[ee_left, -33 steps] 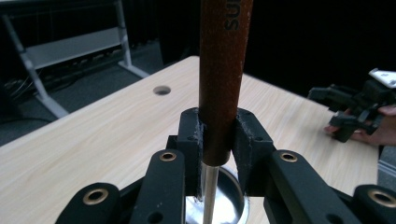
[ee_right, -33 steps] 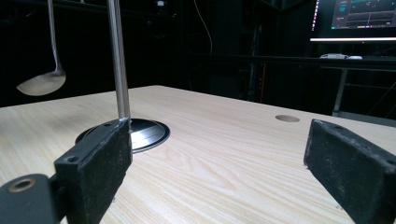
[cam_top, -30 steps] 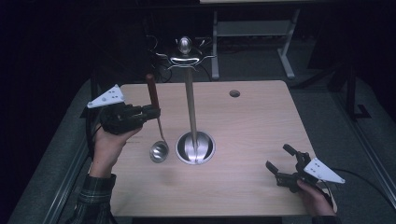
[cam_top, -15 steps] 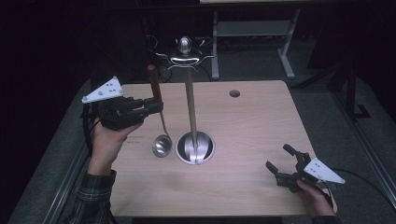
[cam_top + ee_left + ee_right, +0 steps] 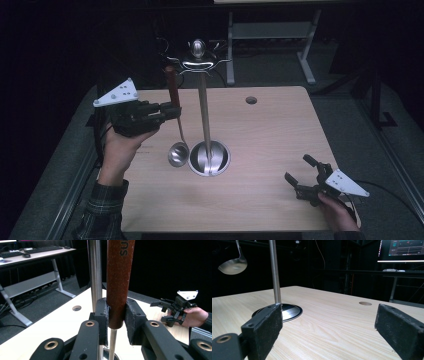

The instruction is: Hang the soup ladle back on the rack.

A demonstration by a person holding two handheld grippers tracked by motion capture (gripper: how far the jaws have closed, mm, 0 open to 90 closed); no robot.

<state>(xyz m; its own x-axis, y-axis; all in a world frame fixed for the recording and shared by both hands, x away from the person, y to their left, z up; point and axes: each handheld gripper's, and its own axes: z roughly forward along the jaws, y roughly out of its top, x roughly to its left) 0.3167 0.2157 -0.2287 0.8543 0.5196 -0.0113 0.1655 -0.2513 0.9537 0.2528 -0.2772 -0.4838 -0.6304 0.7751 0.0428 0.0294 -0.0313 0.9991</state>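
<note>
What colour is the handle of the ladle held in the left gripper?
Reddish-brown handle, seen best in the left gripper view.

Free room and obstacles. The steel stand (image 5: pixel 202 107) rises upright from its round base (image 5: pixel 209 158) near the middle of the bench (image 5: pixel 265 135); its pole and the hooked crown (image 5: pixel 198 59) at the top block any straight pass across the centre. Just left of the pole hangs the ladle (image 5: pixel 177 152), clamped by its brown handle in the left hand-held gripper (image 5: pixel 167 111); the gap between ladle and pole is narrow. The right half of the bench lies open between the base and the right hand-held gripper (image 5: pixel 304 176), which rests near the front right corner with jaws spread. A small round hole (image 5: pixel 251 100) marks the far surface. Beyond the far edge stands a desk frame (image 5: pixel 272 35).
</note>
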